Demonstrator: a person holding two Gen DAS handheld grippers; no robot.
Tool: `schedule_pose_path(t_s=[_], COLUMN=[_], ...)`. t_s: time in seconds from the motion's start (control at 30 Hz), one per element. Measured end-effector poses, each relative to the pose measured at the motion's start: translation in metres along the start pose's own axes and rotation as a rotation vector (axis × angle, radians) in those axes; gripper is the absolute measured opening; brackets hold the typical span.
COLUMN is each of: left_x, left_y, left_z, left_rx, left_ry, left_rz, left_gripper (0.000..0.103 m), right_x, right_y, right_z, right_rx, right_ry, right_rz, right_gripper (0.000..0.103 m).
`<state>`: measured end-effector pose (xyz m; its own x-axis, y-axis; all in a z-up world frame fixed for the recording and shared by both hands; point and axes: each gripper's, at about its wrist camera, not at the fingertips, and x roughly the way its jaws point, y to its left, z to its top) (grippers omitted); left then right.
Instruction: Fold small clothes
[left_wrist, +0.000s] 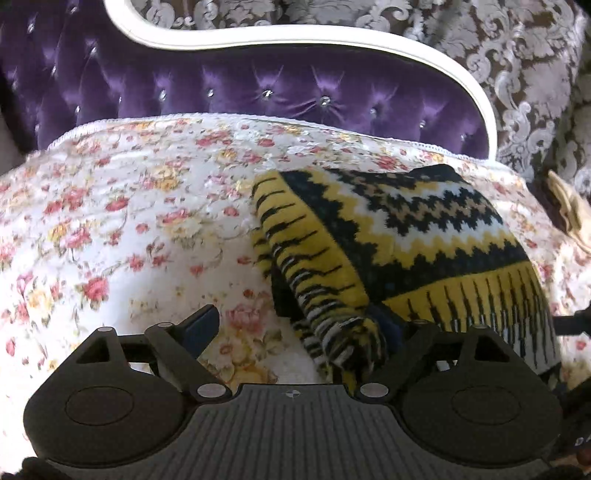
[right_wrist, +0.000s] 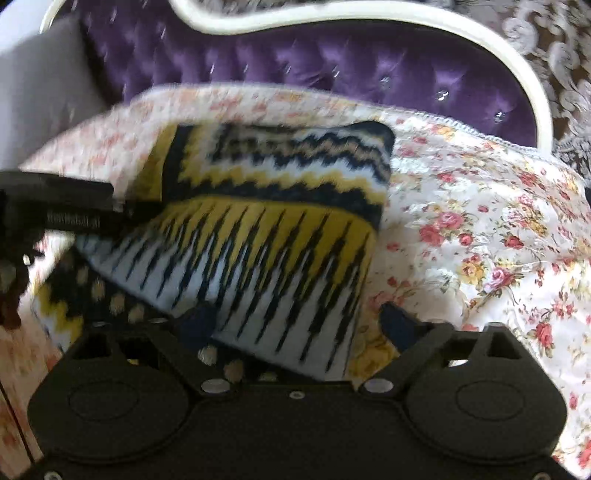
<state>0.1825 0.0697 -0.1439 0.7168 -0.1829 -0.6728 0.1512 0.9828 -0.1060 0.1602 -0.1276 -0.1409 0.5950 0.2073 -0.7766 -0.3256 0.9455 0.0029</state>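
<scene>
The fold looks mostly done here, judging by how things lie: the knitted sweater (left_wrist: 399, 236) is already doubled over into a compact, roughly rectangular bundle on the floral bedspread (left_wrist: 129, 229), with one striped sleeve (left_wrist: 317, 295) draped down along its side rather than tucked in. That sleeve is probably what's left to be dealt with, plus maybe a final tidy – nothing else to fold can be seen. The left gripper (left_wrist: 303, 328) is spread wide and nothing is pinched; the sleeve's cuff end lies loosely between the jaws, closer to the right-hand one, and the rest of the bundle sits ahead and off to that same side. The right gripper (right_wrist: 295, 321) is spread wide too, with the sweater's lower edge lying just ahead of and between the jaws, not pressed by either pad. Material-wise it's a thick, fuzzy knit – yellow, black and white zigzags with jagged stripes, soft-edged and bulky, so it'll likely spring open a bit. The bedspread is a smooth, slightly puckered quilted fabric, and beyond the jaws a tufted purple headboard (left_wrist: 258, 88) with a glossy white frame can be seen.
</scene>
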Motion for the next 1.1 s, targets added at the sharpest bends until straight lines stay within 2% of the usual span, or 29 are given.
schedule_pose_path(t_s=[0.1,0.23,0.8,1.1], left_x=[0.001,0.007,0.008,-0.005], left_y=[-0.001,0.003,-0.001,0.007], left_z=[-0.002,-0.004,-0.006,-0.01], left_rx=[0.016,-0.023,-0.046,-0.08], left_ry=[-0.008,-0.01,-0.025,-0.021], left_rz=[0.023,0.011,0.041,0.015], left_gripper=[0.098,0.103,0.103,0.103], right_x=[0.002,0.004,0.006,0.002], right_y=[-0.006,-0.012,-0.01,-0.016], right_z=[0.0,-0.001,-0.001,-0.004], right_rx=[0.033,0.063,0.095,0.116], right_ry=[0.008,0.014,0.013,0.01], right_rz=[0.022,0.045,0.065,0.099], right_gripper=[0.102,0.102,0.103,0.103])
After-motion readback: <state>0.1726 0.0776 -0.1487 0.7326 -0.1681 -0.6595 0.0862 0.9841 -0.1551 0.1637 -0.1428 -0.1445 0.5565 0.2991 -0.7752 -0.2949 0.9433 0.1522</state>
